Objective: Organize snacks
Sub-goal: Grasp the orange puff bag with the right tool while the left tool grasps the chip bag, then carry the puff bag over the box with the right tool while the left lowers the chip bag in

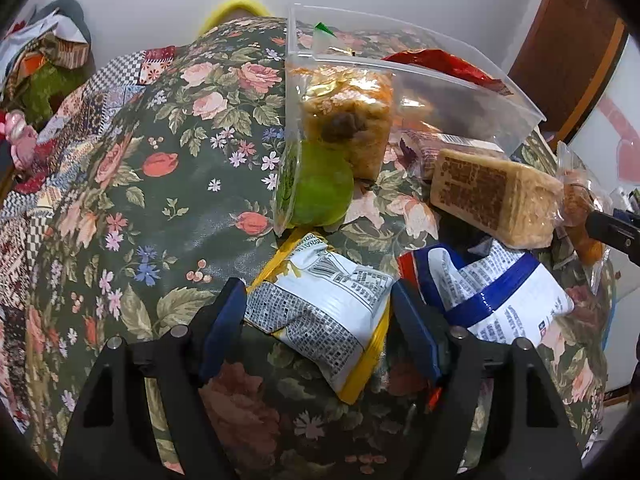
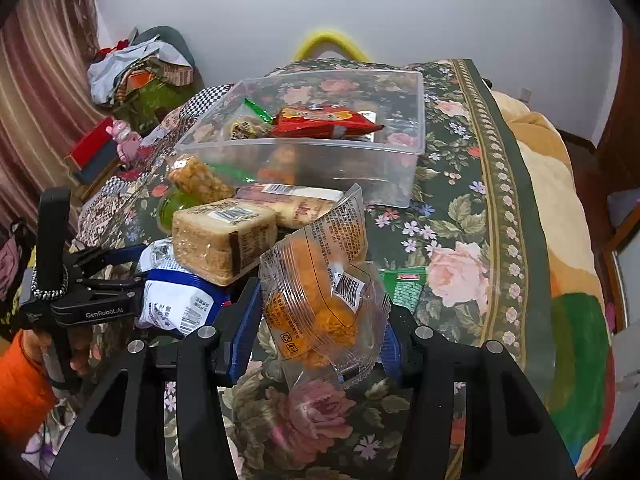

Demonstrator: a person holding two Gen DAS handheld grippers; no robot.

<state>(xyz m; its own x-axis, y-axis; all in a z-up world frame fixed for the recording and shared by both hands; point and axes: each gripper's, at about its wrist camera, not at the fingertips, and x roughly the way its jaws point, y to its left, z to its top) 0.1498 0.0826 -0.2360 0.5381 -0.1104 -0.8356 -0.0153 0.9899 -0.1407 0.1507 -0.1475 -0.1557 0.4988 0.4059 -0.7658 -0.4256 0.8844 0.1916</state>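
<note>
A clear plastic bin (image 2: 320, 160) stands on the floral tablecloth and holds a red packet (image 2: 324, 122) and other snacks. In front of it lie a rice-cake block (image 2: 220, 236), a blue-and-white packet (image 2: 176, 304) and a green jelly cup (image 1: 320, 192). My left gripper (image 1: 318, 316) straddles a yellow-and-white packet (image 1: 320, 316), pads at both its sides. My right gripper (image 2: 320, 320) is shut on a clear wrapper of orange snacks (image 2: 320, 300), held above the table. The left gripper also shows in the right wrist view (image 2: 120, 276).
A green packet (image 2: 404, 286) lies right of the held wrapper. A long wrapped bar (image 2: 296, 204) and a puffed-corn bar (image 2: 198, 178) lie against the bin's front. Clothes (image 2: 132, 68) and a red box (image 2: 90, 148) are at the far left. A blanket (image 2: 560, 200) lies at the right.
</note>
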